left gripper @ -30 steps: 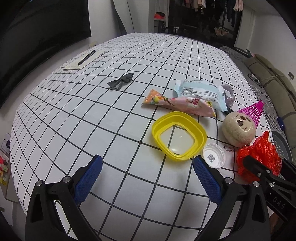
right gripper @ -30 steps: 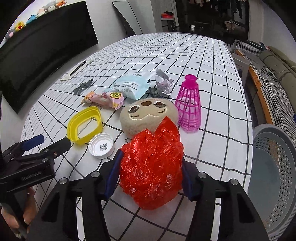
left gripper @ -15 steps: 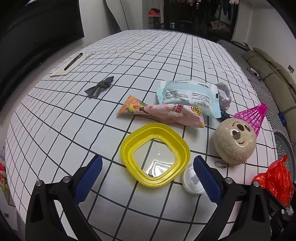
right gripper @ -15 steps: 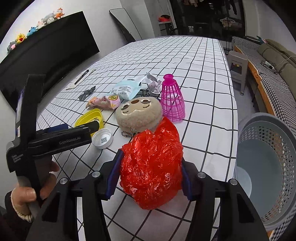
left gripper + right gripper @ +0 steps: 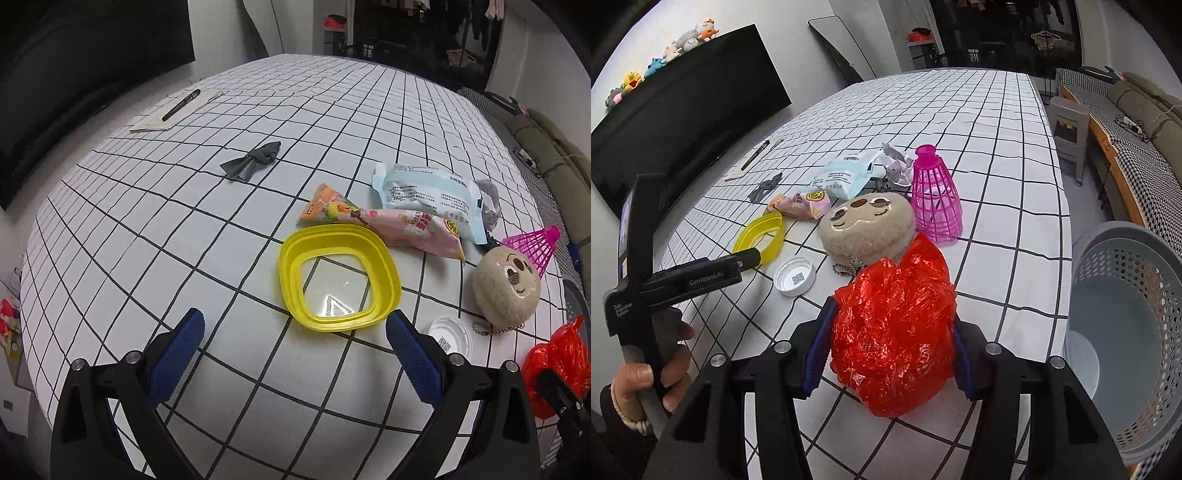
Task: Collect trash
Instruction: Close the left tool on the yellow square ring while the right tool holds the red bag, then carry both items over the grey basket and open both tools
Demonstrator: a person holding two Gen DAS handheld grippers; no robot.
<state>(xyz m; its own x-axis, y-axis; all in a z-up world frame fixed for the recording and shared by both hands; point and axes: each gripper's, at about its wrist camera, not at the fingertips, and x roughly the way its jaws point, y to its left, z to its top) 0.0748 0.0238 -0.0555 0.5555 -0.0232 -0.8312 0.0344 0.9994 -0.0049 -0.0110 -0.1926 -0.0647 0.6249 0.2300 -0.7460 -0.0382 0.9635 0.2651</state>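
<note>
The red plastic bag (image 5: 892, 332) is being clamped between the 2 blue pads of the right gripper (image 5: 886, 350), crumpled into a ball and carried just above the checked tablecloth (image 5: 997, 155) near its right edge. The grey perforated basket (image 5: 1126, 332) is seen off that edge, to the right of the gripper and lower than the tabletop, its mouth open upward. So the coming move is judged to be a sideways carry to the right, past the table edge, before the bag is let go over the opening. The bag has no clear long axis, so no turning of the wrist is called for.

The left gripper (image 5: 295, 354) is being held with its jaws apart and nothing between them, pointed down at the yellow lid ring (image 5: 338, 277), which is lying flat just ahead of its fingertips. It is the right hand that is nearer the basket.
</note>
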